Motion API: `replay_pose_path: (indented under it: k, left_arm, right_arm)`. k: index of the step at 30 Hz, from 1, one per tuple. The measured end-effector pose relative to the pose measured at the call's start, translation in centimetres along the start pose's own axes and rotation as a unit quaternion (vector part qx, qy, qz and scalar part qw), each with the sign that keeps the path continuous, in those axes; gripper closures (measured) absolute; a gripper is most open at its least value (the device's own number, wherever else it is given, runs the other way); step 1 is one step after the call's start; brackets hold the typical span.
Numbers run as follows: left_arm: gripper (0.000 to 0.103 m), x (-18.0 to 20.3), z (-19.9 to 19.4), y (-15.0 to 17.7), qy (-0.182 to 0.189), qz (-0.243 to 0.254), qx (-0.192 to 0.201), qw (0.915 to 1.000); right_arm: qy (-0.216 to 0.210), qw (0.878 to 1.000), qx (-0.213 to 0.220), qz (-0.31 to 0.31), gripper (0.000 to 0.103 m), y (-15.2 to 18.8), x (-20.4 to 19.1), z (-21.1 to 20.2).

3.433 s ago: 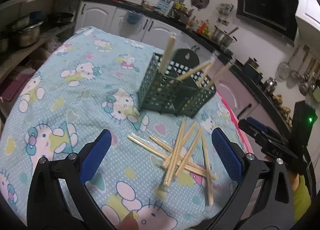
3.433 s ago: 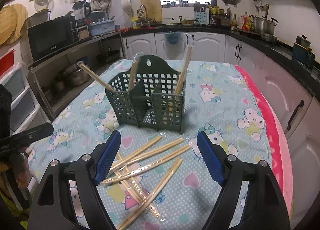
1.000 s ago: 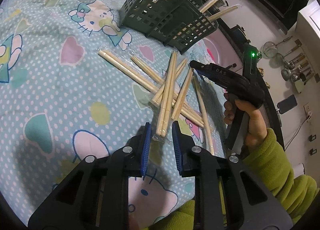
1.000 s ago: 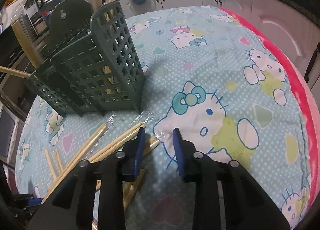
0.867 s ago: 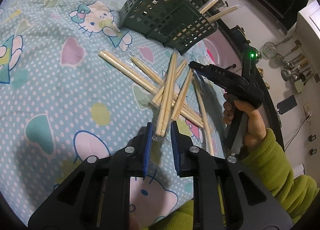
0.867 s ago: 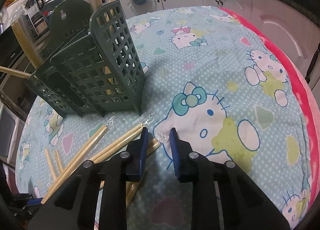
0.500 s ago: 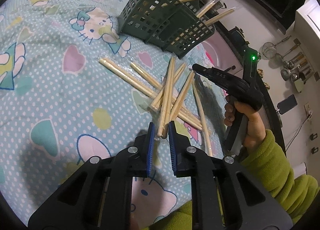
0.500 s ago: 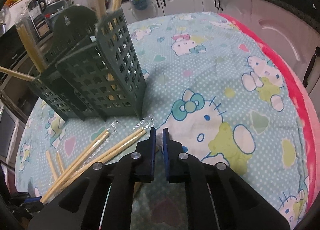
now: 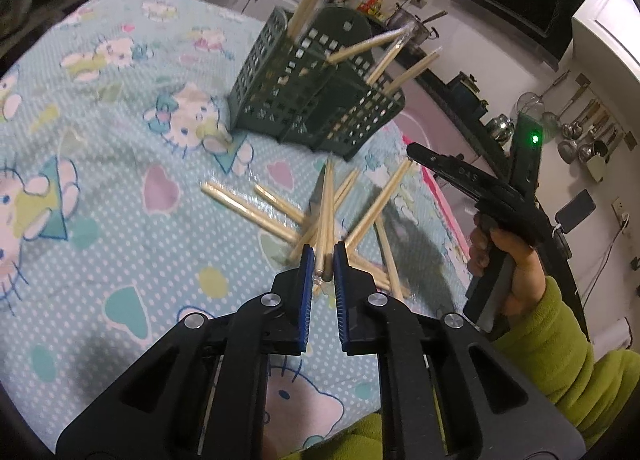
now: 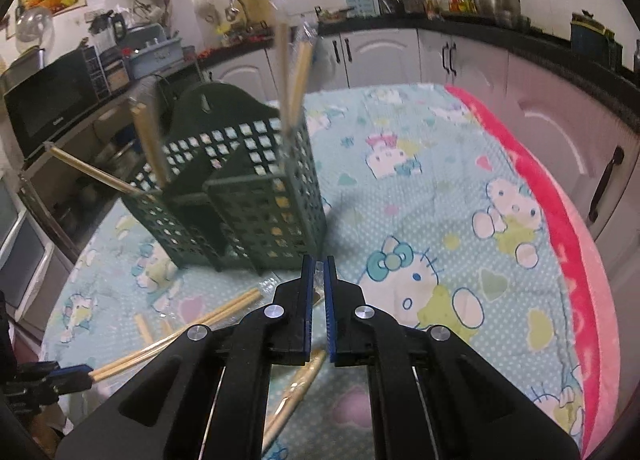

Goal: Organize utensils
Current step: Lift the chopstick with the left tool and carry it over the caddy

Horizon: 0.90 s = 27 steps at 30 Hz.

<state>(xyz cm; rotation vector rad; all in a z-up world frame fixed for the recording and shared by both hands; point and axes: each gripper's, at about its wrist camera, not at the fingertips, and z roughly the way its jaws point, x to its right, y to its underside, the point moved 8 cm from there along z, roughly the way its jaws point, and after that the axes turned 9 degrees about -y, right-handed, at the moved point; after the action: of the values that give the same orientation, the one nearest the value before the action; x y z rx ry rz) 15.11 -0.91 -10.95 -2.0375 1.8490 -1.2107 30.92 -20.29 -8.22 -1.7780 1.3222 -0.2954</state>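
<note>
The left gripper has its blue fingers clenched on the near end of a wrapped chopstick pair, whose long axis runs straight away from the gripper toward the green utensil basket. That pair is lifted at the held end, its far tip down among the loose chopsticks that lie crisscrossed on the cartoon-cat cloth covering the worktop.

The right gripper hangs just in front of the basket, fingers pressed almost together on a scrap of clear wrapper; the stick inside is hidden by the fingers, so its direction is unclear.

Several chopsticks already stand in the basket compartments, leaning outward at angles, one jutting nearly sideways to the left
</note>
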Motion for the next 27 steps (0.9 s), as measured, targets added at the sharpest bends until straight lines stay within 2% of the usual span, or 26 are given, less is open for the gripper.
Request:
replay_pose_path:
  k: [10, 18, 27]
  left_arm:
    - [0.100, 1.1, -2.9, -2.7, -0.011, 0.027, 0.062, 0.9977]
    - [0.100, 2.1, -4.8, -3.6, -0.009, 0.042, 0.089, 0.9951]
    - [0.100, 3.6, -8.4, -6.0, -0.017, 0.068, 0.142, 0.9874]
  right_arm:
    - [-0.025, 0.999, 0.037, -0.030, 0.098, -1.5, -3.4, -3.1]
    - [-0.045, 0.996, 0.060, -0.047, 0.098, -2.5, -6.0, -5.3]
    - [-0.062, 0.992, 0.092, -0.062, 0.098, -3.9, -7.9, -7.9]
